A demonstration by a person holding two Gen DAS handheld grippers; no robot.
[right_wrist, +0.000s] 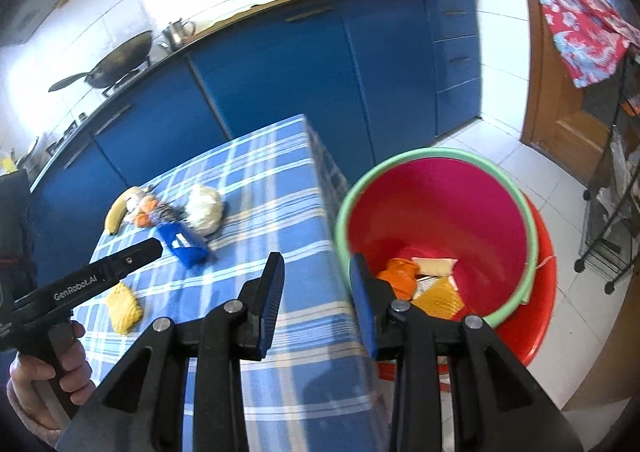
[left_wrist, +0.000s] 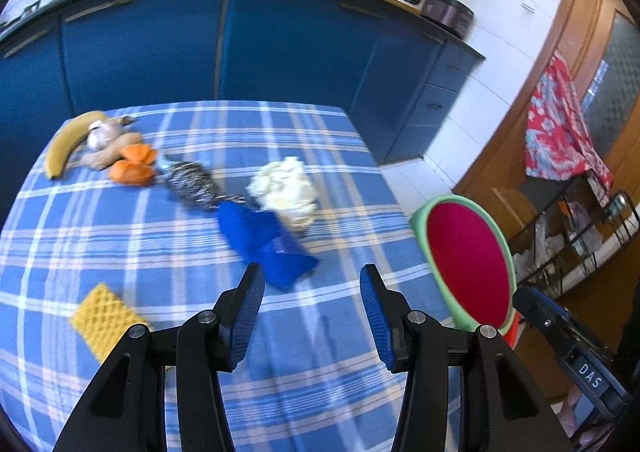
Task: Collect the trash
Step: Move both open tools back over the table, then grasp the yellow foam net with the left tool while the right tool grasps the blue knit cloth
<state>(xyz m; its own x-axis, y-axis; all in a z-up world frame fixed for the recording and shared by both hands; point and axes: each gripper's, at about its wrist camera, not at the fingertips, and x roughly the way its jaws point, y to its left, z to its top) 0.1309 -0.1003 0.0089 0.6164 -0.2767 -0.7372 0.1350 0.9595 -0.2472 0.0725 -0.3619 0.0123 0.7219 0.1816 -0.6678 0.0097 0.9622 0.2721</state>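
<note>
Blue-padded jaws of the left gripper (left_wrist: 312, 312) are seen parted and empty above the checked bench (left_wrist: 120, 236). Just ahead of them a blue wrapper (left_wrist: 268, 248) lies flat, with a white paper wad (left_wrist: 286, 191) touching its far end and a striped wrapper (left_wrist: 192, 183) beside that. A yellow foam net (left_wrist: 106, 318) lies near the left jaw. Further off, orange peel (left_wrist: 134, 165), a banana (left_wrist: 66, 141) and garlic (left_wrist: 102, 131) are grouped. The right gripper (right_wrist: 316, 284) is held narrowly apart, nothing between its pads, over the bench edge beside a green-rimmed red bin (right_wrist: 440, 203). Orange peel, yellow net and pale paper are seen at the bin's bottom.
</note>
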